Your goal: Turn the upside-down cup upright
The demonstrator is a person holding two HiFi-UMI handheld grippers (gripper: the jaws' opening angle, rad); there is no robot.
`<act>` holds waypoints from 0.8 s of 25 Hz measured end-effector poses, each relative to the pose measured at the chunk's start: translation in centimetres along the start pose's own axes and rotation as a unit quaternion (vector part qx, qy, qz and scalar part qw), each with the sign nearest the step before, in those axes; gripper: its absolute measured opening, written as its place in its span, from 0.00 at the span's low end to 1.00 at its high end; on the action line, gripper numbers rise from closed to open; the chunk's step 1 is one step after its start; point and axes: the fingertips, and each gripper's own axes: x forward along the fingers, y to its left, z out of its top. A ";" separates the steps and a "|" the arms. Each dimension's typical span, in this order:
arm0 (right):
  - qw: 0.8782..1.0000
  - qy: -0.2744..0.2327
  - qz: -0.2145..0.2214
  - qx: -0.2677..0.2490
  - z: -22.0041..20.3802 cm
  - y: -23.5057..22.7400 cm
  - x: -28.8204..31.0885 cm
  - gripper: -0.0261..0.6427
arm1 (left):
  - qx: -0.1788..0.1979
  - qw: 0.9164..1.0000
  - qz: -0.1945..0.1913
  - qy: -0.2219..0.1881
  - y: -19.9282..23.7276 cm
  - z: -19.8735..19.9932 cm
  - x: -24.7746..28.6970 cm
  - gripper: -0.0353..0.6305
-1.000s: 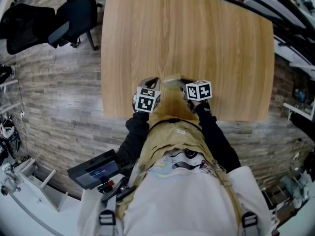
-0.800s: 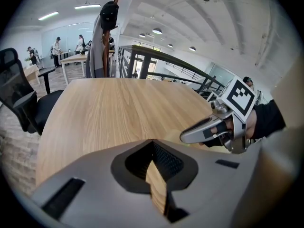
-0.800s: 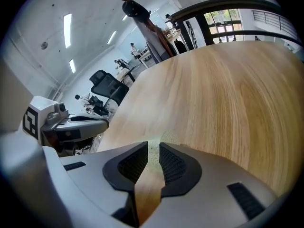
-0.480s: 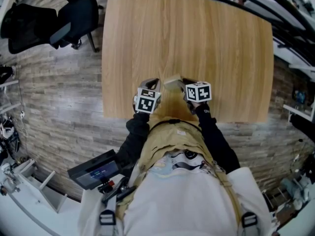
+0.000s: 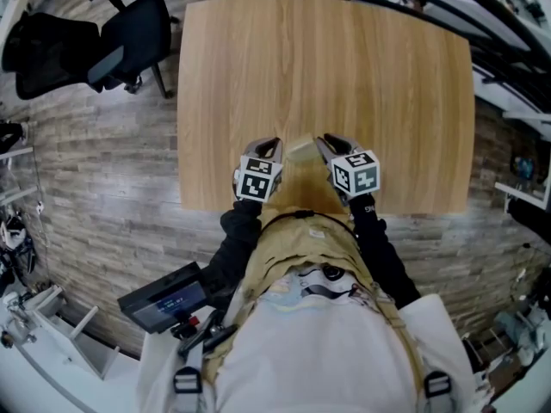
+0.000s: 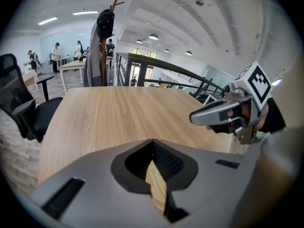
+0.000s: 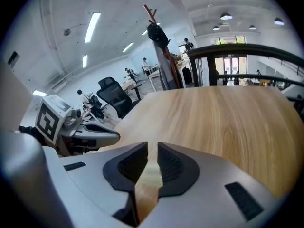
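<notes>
Where the cup is: the cup (image 5: 301, 149) sits on the table (image 5: 344, 58), near the front edge, between our two grippers.
Way from the right gripper: the cup is just in front of the right gripper (image 5: 325, 141) and a bit below it. We see it right in line with the gap between the jaws.
Way from the left gripper: the cup is just beside the left gripper (image 5: 272, 143), off to its right. In the left gripper view it is hidden.
Which hand is nearer: both are close, but we think the right one is better lined up with the cup.
Right gripper: its jaws are apart and are closing a little. The pale cup shows in the gap, but the pads do not press on it.
Left gripper: its tips are together and it holds nothing.
How the cup looks: small, pale and a bit see-through.
Which way up: we cannot tell if its mouth is up or down.
</notes>
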 end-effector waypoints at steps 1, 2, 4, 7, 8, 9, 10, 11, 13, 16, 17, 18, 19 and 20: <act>1.000 -0.015 -0.005 -0.015 1.0 0.3 -0.7 0.12 | 0.002 1.000 -0.001 -0.006 -0.3 0.4 -0.2 0.06; 0.999 -0.031 -0.010 -0.030 2.2 0.6 -1.4 0.08 | 0.004 1.000 -0.002 -0.013 -0.5 1.0 -0.5 0.06; 0.996 -0.061 -0.016 -0.058 4.5 1.3 -2.5 0.07 | 0.011 0.999 -0.001 -0.033 -0.6 2.6 -1.0 0.06; 0.990 -0.104 -0.025 -0.089 7.9 2.3 -4.2 0.07 | 0.021 0.997 0.003 -0.072 -0.9 5.6 -2.3 0.06; 0.988 -0.117 -0.029 -0.096 8.9 2.5 -4.8 0.07 | 0.022 0.996 0.000 -0.086 -1.1 6.7 -2.8 0.06; 0.986 -0.131 -0.032 -0.102 9.9 2.9 -5.5 0.07 | 0.023 0.994 -0.006 -0.103 -1.5 7.8 -3.5 0.06; 0.983 -0.144 -0.035 -0.108 10.8 3.2 -6.2 0.07 | 0.022 0.992 -0.012 -0.120 -1.8 8.9 -4.2 0.06; 0.980 -0.156 -0.037 -0.114 11.8 3.6 -6.8 0.07 | 0.022 0.990 -0.018 -0.136 -2.2 10.0 -4.9 0.06; 0.975 -0.177 -0.041 -0.126 13.4 4.3 -7.9 0.07 | 0.025 0.986 -0.023 -0.164 -2.6 11.8 -6.2 0.06; 0.968 -0.201 -0.046 -0.142 15.1 5.3 -9.3 0.07 | 0.034 0.980 -0.030 -0.194 -3.4 13.8 -8.0 0.06; 0.966 -0.208 -0.048 -0.147 15.5 5.6 -9.7 0.07 | 0.036 0.978 -0.032 -0.202 -3.7 14.3 -8.5 0.06; 0.964 -0.214 -0.049 -0.152 15.9 5.8 -10.1 0.07 | 0.038 0.977 -0.033 -0.209 -3.9 14.7 -9.1 0.06; 0.962 -0.219 -0.051 -0.156 16.3 6.0 -10.4 0.07 | 0.041 0.975 -0.033 -0.216 -4.0 15.2 -9.5 0.06; 0.961 -0.223 -0.052 -0.158 16.6 6.2 -10.7 0.07 | 0.044 0.973 -0.031 -0.223 -4.0 15.5 -9.9 0.06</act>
